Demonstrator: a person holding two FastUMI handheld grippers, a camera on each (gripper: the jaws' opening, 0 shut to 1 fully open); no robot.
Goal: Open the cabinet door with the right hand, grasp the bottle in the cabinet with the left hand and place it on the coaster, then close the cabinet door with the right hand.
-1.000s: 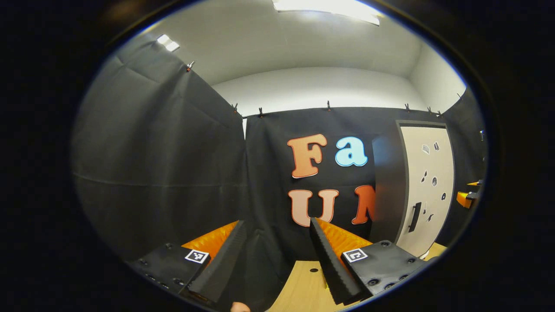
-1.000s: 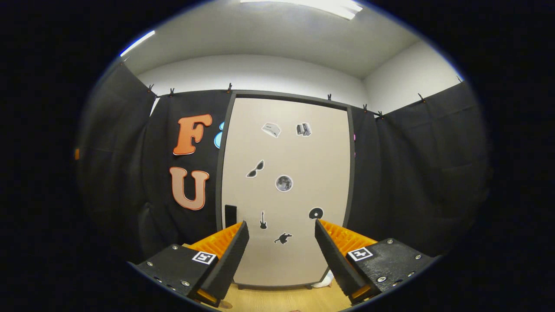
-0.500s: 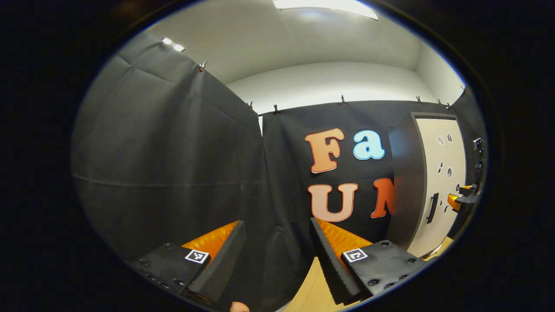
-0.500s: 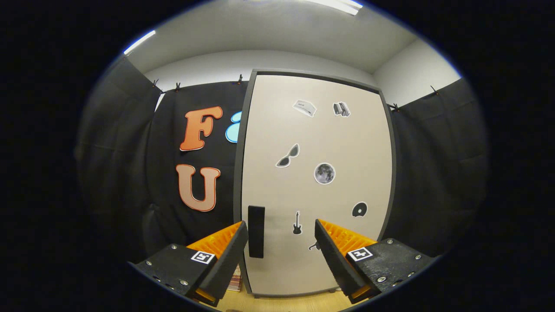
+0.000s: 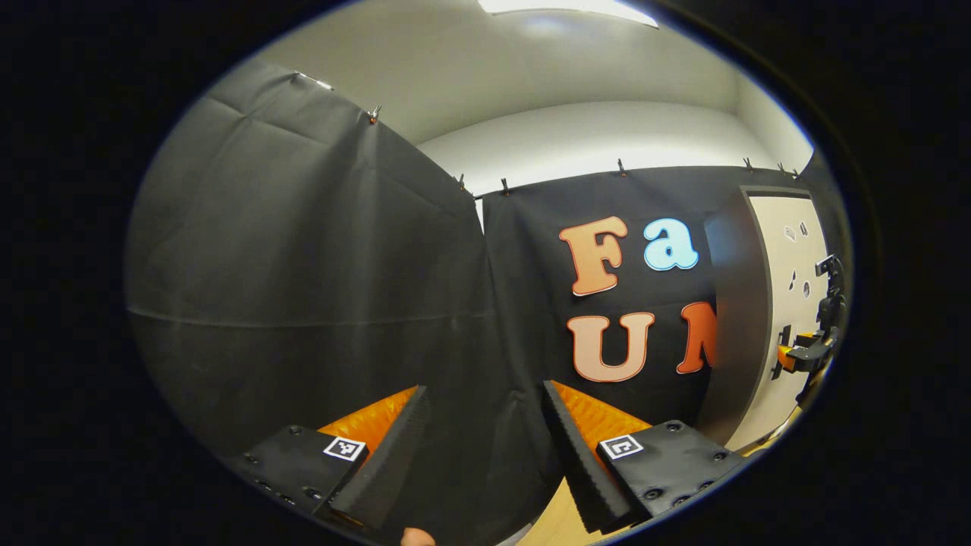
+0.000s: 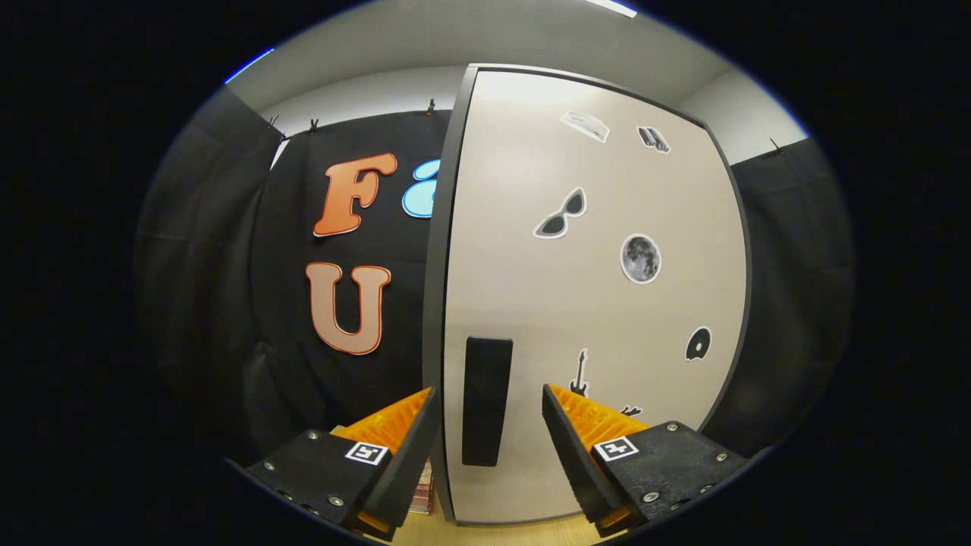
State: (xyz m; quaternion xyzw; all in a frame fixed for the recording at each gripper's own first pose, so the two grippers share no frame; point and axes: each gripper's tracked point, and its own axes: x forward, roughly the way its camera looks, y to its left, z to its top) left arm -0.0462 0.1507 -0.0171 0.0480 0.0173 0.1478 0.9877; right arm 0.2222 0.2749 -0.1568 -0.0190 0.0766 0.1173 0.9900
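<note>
Cabinet door [image 6: 592,303] stands closed and upright ahead of my right tool [image 6: 485,447], pale with dark edging and small stickers [image 6: 640,258] on its face. Its dark vertical handle [image 6: 485,400] sits near the door's left edge, low down, and I see it between my right tool's two spread fingers [image 6: 406,455]; I cannot tell whether either finger touches it. My left tool [image 5: 482,447] points level at the black cloth wall [image 5: 303,288], fingers spread with nothing between them, above a strip of wooden surface [image 5: 550,523]. In the left gripper view, the cabinet door [image 5: 789,303] shows at the far right, with the right tool [image 5: 804,353] held up against its front by the handle.
</note>
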